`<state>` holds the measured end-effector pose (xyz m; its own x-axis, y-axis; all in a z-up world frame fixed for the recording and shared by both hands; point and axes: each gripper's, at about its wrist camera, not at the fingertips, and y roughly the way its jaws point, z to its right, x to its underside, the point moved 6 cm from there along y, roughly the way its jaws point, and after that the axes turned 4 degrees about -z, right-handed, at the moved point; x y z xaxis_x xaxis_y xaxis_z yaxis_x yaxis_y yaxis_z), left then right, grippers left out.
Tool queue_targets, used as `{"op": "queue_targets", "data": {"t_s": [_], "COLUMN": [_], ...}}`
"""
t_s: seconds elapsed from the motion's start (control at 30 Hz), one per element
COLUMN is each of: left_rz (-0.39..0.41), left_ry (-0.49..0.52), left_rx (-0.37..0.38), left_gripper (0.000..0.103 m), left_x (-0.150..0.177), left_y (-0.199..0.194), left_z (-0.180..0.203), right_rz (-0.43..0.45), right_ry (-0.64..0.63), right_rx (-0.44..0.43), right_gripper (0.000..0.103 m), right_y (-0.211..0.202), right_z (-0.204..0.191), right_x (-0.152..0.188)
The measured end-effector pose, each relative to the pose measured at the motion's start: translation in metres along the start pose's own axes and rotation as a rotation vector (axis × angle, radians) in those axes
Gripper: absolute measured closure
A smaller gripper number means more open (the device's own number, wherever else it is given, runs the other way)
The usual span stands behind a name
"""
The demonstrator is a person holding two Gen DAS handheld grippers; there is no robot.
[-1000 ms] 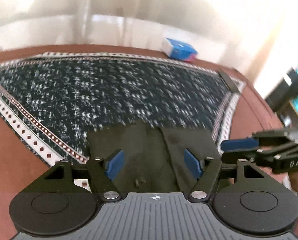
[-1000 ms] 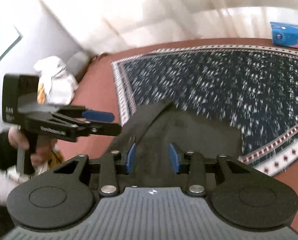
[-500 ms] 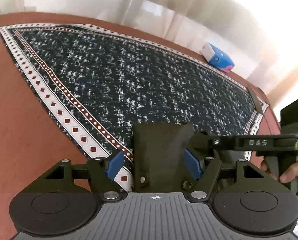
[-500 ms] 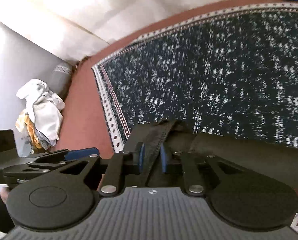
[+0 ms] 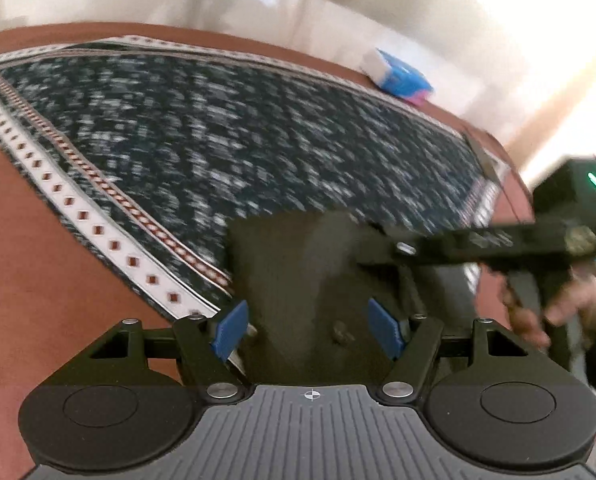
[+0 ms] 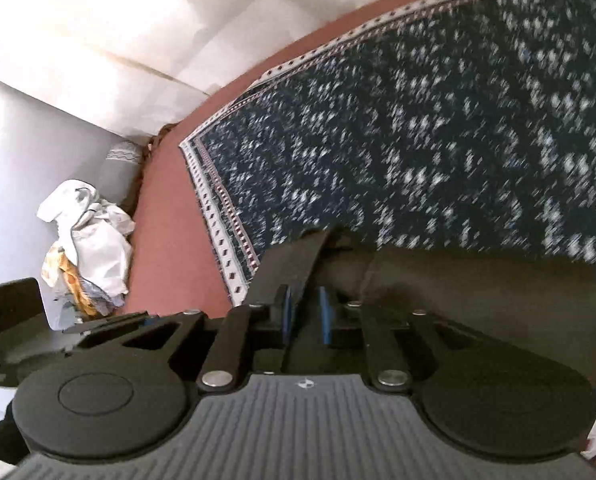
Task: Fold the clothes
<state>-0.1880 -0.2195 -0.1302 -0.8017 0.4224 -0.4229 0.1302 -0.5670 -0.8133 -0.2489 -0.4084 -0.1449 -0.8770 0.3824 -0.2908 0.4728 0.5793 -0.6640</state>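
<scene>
Right wrist view: my right gripper (image 6: 305, 316) has just been closing and now pinches a dark strap edge of the dark garment (image 6: 477, 280), which lies on the patterned rug (image 6: 437, 120), near its bordered edge. Left gripper (image 5: 303, 326) gapes wide astride the garment, pads clear, probably placed for a second grab.

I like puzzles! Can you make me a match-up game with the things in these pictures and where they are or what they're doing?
Things:
1. left claw
2. right claw
3. blue box
4. crumpled white clothes

States or places:
a. at the far edge, beyond the patterned cloth
b. heaped beside the bed, off the cloth
c. wide open over the dark garment
d. pinched on the dark garment's band

Pairs: 1-c, 2-d, 3-a, 4-b
</scene>
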Motion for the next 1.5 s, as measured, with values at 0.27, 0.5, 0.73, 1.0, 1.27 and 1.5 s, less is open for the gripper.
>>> {"op": "queue_targets", "data": {"t_s": [0.27, 0.5, 0.73, 1.0, 1.27, 1.5], "left_rz": [-0.088, -0.095, -0.071, -0.172, -0.163, -0.189], "left_ry": [0.202, 0.166, 0.139, 0.194, 0.200, 0.124], "left_rx": [-0.130, -0.164, -0.054, -0.102, -0.082, -0.060], "left_gripper": [0.029, 0.089, 0.098, 0.056, 0.038, 0.035], "left_x": [0.034, 0.035, 0.017, 0.041, 0.045, 0.052], "left_y": [0.026, 0.031, 0.011, 0.062, 0.037, 0.056], "left_z": [0.041, 0.044, 0.064, 0.070, 0.079, 0.065], "right_rz": [-0.025, 0.008, 0.055, 0.012, 0.117, -0.008], "right_ry": [0.019, 0.036, 0.029, 0.022, -0.053, -0.119], "right_rx": [-0.025, -0.080, -0.066, 0.068, 0.069, 0.063], "right_gripper": [0.091, 0.101, 0.101, 0.101, 0.097, 0.097], "right_y": [0.015, -0.009, -0.039, -0.025, -0.044, -0.009], "right_z": [-0.004, -0.013, -0.009, 0.030, 0.005, -0.003], "right_x": [0.000, -0.005, -0.009, 0.013, 0.019, 0.039]}}
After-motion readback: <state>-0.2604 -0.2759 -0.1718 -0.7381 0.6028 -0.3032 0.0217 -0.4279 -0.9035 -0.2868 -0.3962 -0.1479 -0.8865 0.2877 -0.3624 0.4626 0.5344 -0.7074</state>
